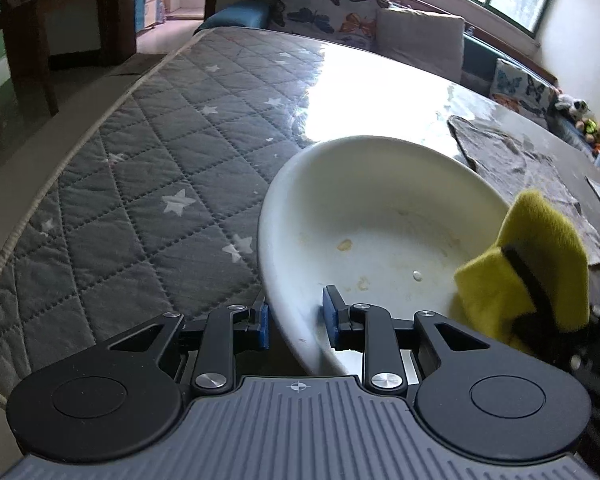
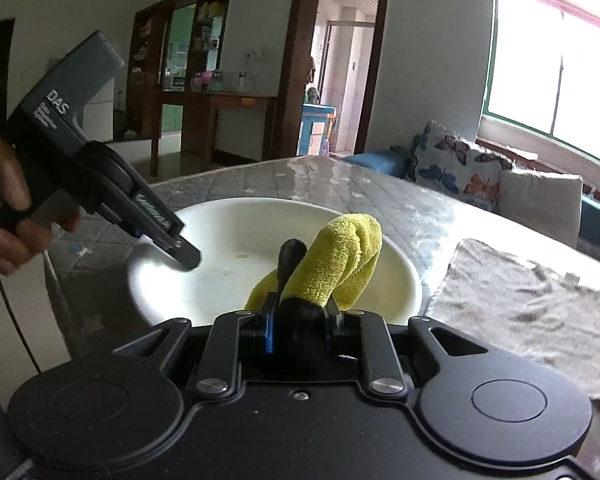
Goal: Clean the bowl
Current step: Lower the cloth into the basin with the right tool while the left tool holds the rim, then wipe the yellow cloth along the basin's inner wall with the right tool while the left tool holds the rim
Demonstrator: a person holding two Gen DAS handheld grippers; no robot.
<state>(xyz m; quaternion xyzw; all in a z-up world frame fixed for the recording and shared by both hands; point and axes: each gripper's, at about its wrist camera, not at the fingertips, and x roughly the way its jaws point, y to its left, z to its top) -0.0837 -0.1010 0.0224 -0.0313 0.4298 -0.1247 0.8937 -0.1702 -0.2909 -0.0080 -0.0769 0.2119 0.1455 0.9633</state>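
A wide white bowl (image 1: 380, 216) stands on the table with small brownish stains on its inside. My left gripper (image 1: 296, 320) straddles the near rim, one blue pad outside and one inside, shut on the bowl. From the right wrist view that same left gripper (image 2: 186, 254) sits on the bowl's (image 2: 228, 232) left rim, held by a hand (image 2: 8, 200). My right gripper (image 2: 300, 320) is shut on a folded yellow cloth (image 2: 340, 256), which hangs over the bowl's right side. The yellow cloth (image 1: 532, 264) shows a black strip across it.
The table top (image 1: 160, 184) is a grey quilted star-patterned cover under a glossy sheet. A crumpled grey towel (image 2: 520, 300) lies right of the bowl. Butterfly cushions (image 2: 456, 164) on a bench stand behind the table, and a dark wooden cabinet (image 2: 180, 92) is at the far wall.
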